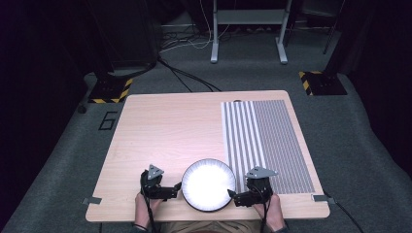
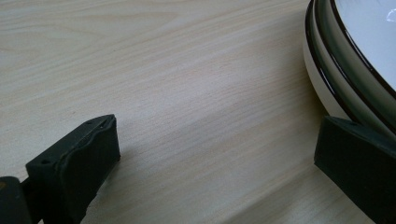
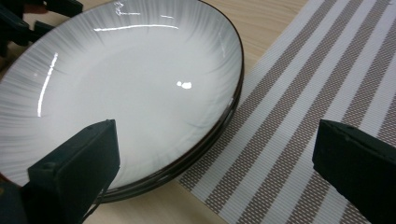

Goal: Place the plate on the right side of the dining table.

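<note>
Black jaws of the left hand-held gripper (image 1: 177, 188) stand wide apart with nothing between them, its tips just beside the left rim of a white plate (image 1: 208, 185); seen from that gripper, one jaw sits close against the dark-edged rim. At the plate's right side, the right hand-held gripper (image 1: 232, 194) is also spread open and empty, one jaw over the rim, the other over the striped mat (image 1: 269, 141). Plate rests near the near edge of the wooden table (image 1: 165, 131), its right rim overlapping the mat.
</note>
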Demonstrator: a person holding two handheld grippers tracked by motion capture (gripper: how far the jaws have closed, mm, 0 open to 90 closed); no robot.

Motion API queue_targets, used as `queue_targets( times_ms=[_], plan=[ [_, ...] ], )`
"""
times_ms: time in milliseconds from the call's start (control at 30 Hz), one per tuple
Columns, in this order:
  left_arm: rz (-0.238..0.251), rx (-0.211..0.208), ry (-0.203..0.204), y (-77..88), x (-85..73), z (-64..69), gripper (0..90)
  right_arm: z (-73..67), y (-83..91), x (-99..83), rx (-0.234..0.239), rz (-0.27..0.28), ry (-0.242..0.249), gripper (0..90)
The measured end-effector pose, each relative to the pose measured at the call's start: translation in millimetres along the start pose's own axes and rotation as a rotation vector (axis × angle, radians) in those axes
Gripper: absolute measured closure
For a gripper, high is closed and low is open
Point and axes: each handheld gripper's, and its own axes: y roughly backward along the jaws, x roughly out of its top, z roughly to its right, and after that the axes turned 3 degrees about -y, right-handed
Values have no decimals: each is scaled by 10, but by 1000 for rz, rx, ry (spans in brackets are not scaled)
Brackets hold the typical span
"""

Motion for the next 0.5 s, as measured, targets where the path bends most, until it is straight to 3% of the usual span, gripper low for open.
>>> queue_targets(
  times_ms=[100, 500],
  plan=[
    [-10, -7, -13, -6, 4, 9, 0, -18, -10, 14, 35, 10, -19, 0],
    [-5, -10, -20, -2, 3, 10, 0, -122, -108, 94, 91, 17, -10, 54]
  ],
)
